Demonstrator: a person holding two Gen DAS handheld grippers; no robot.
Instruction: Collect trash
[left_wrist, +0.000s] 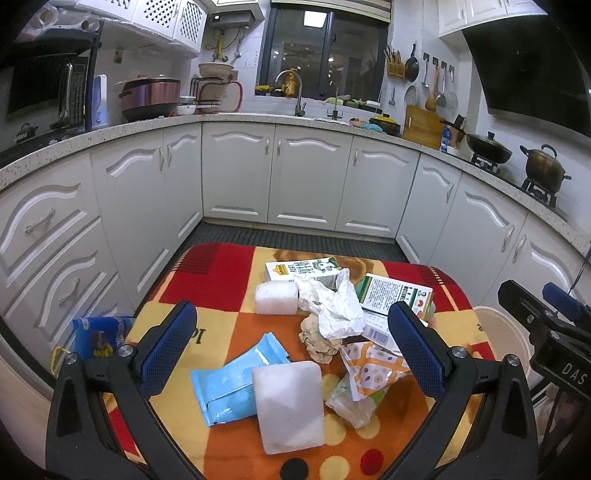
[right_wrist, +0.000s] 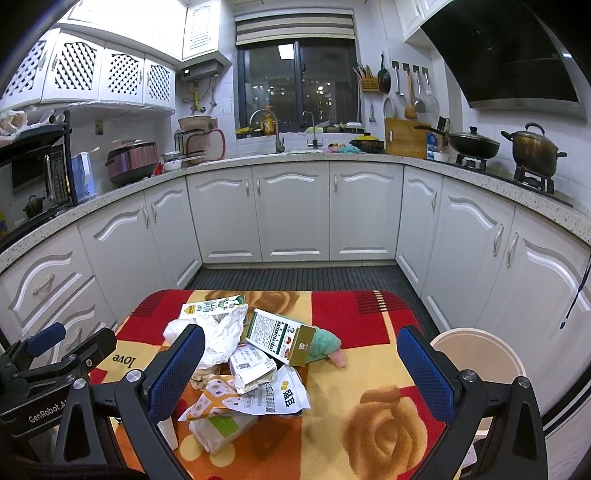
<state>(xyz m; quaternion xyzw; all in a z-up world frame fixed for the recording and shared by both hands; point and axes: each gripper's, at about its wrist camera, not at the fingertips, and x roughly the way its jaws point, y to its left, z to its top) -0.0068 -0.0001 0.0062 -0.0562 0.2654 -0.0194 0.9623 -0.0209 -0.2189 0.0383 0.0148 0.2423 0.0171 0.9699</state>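
Right now nothing's been picked yet: the table (right_wrist: 369, 314) w/ its patchwork cloth has the whole trash heap on it, the beige bin (right_wrist: 480, 354) sits just beside its right edge, and both claws, left gripper (left_wrist: 291, 354) and right gripper (right_wrist: 301, 363), hang over the pile w/ jaws wide apart, gripping nothing. Next move, I'd guess, is to drop one claw onto a loose top piece, e.g. the crumpled white paper (left_wrist: 340, 306), close, then carry it right to the bin. Count, big to small: 2 cartons, 2 foam blocks (left_wrist: 290, 402), 1 blue wrapper (left_wrist: 236, 376), approx. 3 snack packets, 1 brown paper wad; more may be hidden underneath.
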